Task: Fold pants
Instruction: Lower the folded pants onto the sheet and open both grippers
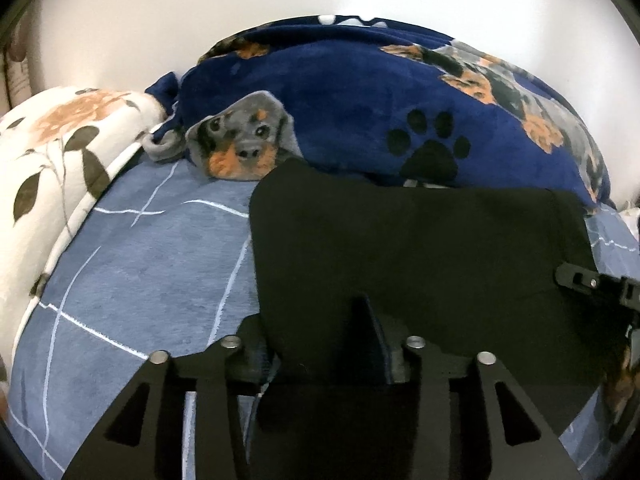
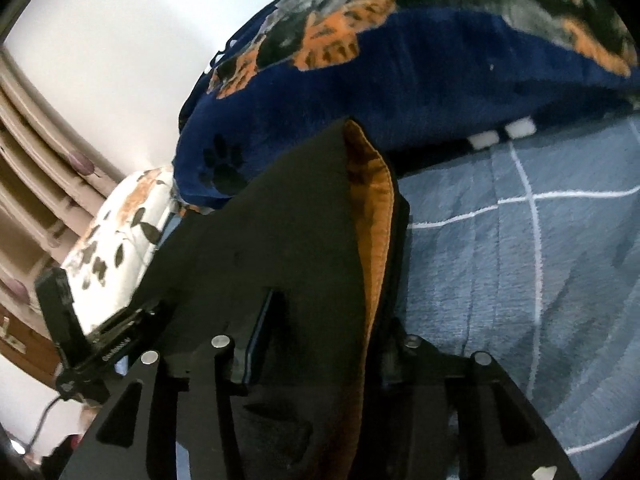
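The black pants (image 1: 420,248) are held up over the blue checked bed cover (image 1: 132,264), stretched between both grippers. My left gripper (image 1: 320,360) is shut on the pants' near edge at its left part. My right gripper (image 2: 316,344) is shut on the pants (image 2: 280,220) too; their orange-brown lining (image 2: 372,200) shows along the fold between its fingers. The right gripper also shows at the right edge of the left wrist view (image 1: 600,284). The left gripper shows at the left of the right wrist view (image 2: 80,332).
A navy fleece blanket with dog and paw prints (image 1: 380,100) is heaped at the back of the bed. A white floral quilt (image 1: 60,152) lies at the left. A white wall (image 1: 160,20) stands behind. Shelves or a door frame (image 2: 36,184) are at the far left.
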Demonstrator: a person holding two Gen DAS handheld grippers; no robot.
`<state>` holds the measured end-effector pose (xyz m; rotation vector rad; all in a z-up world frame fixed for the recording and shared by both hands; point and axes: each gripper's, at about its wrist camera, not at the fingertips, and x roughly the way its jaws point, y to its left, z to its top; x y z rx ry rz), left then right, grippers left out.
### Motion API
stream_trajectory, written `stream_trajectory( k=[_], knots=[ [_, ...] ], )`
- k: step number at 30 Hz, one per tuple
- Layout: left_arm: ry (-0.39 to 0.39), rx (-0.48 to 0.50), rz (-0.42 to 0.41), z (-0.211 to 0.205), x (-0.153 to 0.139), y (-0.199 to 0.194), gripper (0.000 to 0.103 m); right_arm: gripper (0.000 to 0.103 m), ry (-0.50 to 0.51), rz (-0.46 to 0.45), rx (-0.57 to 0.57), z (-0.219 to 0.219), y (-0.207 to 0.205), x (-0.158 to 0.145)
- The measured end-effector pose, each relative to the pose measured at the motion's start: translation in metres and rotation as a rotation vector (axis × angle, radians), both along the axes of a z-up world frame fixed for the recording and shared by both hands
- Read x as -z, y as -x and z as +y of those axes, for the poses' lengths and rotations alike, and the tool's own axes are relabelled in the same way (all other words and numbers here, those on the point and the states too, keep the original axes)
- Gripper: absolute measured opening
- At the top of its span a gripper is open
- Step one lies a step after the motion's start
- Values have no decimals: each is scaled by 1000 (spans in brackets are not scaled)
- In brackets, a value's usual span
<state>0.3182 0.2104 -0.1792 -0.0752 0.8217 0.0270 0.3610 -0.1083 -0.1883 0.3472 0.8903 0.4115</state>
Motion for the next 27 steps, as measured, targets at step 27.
stream_trajectory(
  k=[27],
  knots=[
    [-14,-65,10,7,3,-3,65,74,300,-84,54,34,8,-4]
  ],
)
